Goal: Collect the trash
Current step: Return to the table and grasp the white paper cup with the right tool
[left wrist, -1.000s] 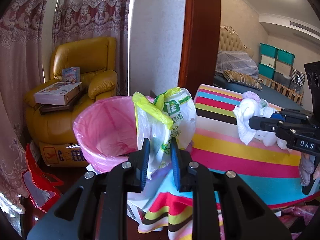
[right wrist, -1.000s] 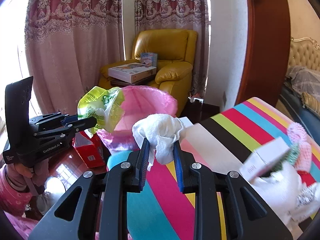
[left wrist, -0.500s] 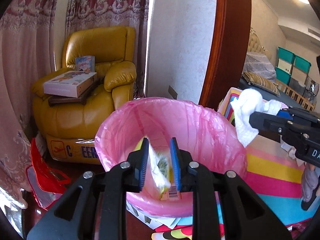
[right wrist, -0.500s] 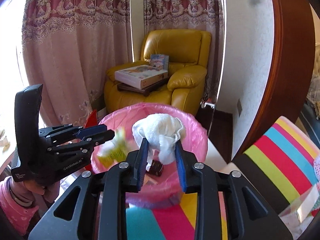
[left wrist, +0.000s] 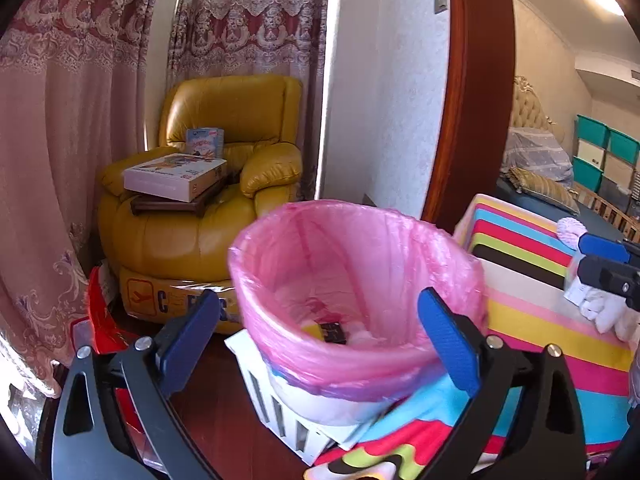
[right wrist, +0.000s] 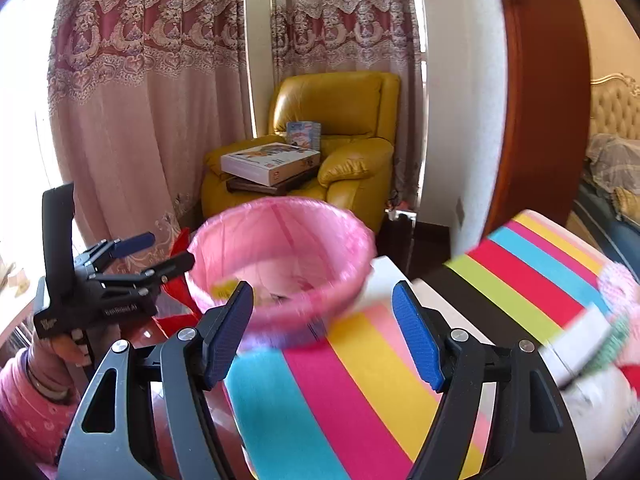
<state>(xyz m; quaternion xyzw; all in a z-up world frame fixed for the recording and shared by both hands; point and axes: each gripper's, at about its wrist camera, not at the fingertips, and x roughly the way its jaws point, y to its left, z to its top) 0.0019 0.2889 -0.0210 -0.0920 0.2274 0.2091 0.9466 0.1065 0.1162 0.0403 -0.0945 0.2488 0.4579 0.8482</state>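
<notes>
Bin (right wrist: 280,256) rim motion-blurred in right view. Contents (left wrist: 332,330) partly hidden by liner wall. Items at table's right edge (right wrist: 592,328) blurred, cropped.

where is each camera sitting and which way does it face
Left wrist: on the left tongs, angled down into the pink-lined bin; own open fingers and the right tongs' tips show.
Right wrist: on the right tongs, facing the bin over the striped tablecloth; own open fingers, the left tongs and the hand holding them show.
Shared: bin, yellow armchair, curtains.

Bright daylight through the curtains (right wrist: 132,120); fisheye edges bend and darken; right view motion-blurred.
</notes>
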